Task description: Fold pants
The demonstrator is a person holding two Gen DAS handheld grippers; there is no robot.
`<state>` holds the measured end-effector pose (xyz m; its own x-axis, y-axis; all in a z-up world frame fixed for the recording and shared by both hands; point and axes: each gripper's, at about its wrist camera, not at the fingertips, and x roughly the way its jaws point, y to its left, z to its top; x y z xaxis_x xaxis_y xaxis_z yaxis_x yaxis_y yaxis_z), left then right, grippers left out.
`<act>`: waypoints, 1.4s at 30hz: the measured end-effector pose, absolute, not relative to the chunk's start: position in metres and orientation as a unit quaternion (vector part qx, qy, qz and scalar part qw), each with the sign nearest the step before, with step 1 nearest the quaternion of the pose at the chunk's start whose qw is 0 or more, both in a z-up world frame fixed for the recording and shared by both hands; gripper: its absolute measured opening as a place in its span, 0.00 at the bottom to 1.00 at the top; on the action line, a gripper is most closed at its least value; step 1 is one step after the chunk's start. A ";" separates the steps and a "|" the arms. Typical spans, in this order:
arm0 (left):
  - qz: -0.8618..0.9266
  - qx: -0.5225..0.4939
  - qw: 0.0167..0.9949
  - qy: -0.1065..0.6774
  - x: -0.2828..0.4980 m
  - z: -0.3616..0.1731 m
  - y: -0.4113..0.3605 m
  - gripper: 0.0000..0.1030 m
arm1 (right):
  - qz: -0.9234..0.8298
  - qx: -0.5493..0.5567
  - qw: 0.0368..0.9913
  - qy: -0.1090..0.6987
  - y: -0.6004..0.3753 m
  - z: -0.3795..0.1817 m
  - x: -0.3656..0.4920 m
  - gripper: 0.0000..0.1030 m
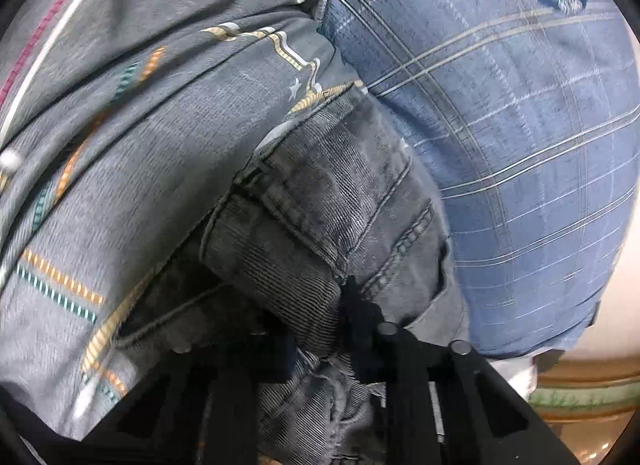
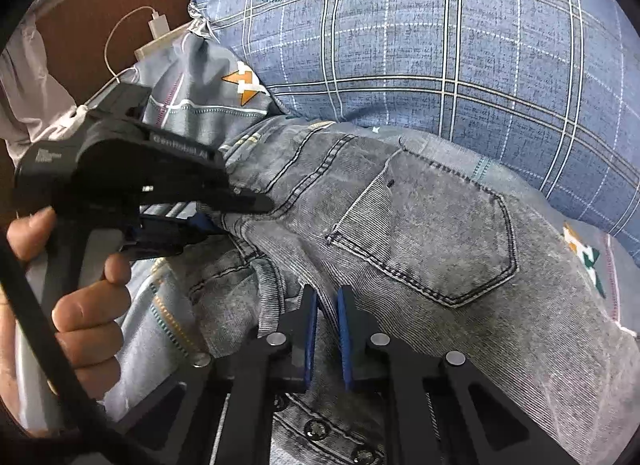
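Observation:
Grey washed jeans [image 2: 432, 233] lie crumpled on a bed, back pocket up. In the right wrist view my right gripper [image 2: 327, 307] pinches a raised fold of denim near the seat seam between its blue pads [image 2: 310, 329], which stand nearly together. My left gripper [image 2: 244, 215] comes in from the left, held by a hand [image 2: 88, 305], and is clamped on the waistband edge. In the left wrist view the jeans [image 1: 328, 193] bunch up between the left gripper [image 1: 320, 317] fingers, and denim hides most of its pads.
A blue plaid pillow [image 2: 440, 45] lies just behind the jeans, also seen as the pillow [image 1: 500, 125]. A grey patterned bedsheet [image 1: 120, 145] is under everything. A white charger with its cable [image 2: 158, 25] rests at the far left by a brown surface.

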<state>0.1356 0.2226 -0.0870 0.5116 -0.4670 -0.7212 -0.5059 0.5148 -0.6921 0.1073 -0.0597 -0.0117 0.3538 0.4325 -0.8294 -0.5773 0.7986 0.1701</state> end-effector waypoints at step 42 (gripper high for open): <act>-0.018 -0.552 0.674 0.491 0.038 -0.097 0.230 0.60 | 0.341 0.004 0.795 0.501 -0.053 -0.035 0.078 0.34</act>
<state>0.0383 0.2304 -0.0967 0.5178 -0.5668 -0.6408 -0.5170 0.3896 -0.7622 0.0783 -0.0532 -0.0345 0.2649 0.5465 -0.7944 -0.5392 0.7670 0.3478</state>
